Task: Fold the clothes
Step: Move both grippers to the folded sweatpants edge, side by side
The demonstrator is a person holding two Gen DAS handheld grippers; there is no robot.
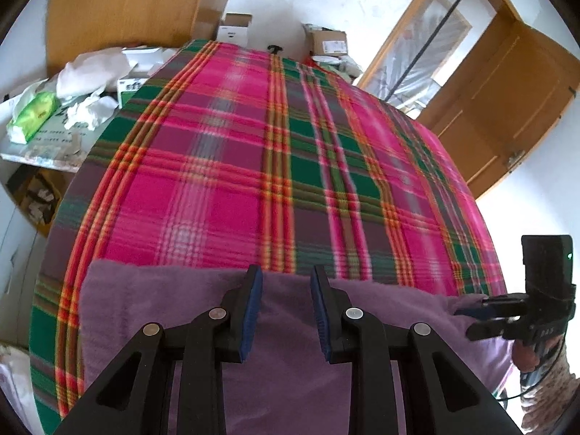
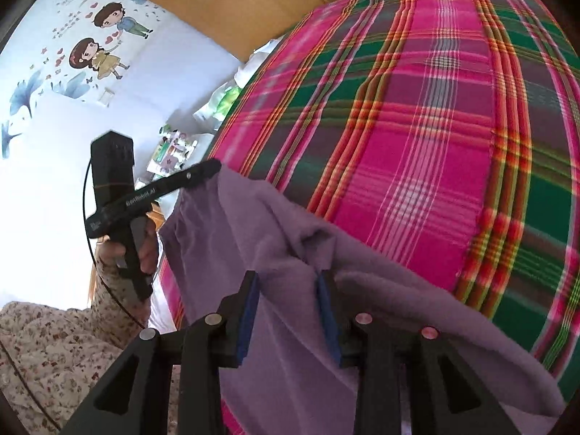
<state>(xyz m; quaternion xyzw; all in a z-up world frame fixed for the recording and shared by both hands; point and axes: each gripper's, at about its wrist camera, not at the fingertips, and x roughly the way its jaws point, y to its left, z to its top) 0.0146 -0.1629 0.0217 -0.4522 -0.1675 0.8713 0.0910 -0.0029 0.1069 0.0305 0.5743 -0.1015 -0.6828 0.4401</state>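
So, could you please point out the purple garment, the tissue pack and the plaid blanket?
Purple garment (image 1: 290, 344): left wrist view, flat middle.
Tissue pack (image 1: 34, 114): left wrist view, green wrapper.
Plaid blanket (image 1: 224, 166): left wrist view, bare pink square.

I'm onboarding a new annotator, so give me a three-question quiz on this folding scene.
1. True or false: the purple garment lies on a plain white sheet.
2. Which view shows the cartoon wall stickers: A left wrist, B right wrist?
3. Fill in: the green tissue pack sits at the ___ edge of the left wrist view.
Key: 1 false, the plaid sheet is pink, green and red; 2 B; 3 left.
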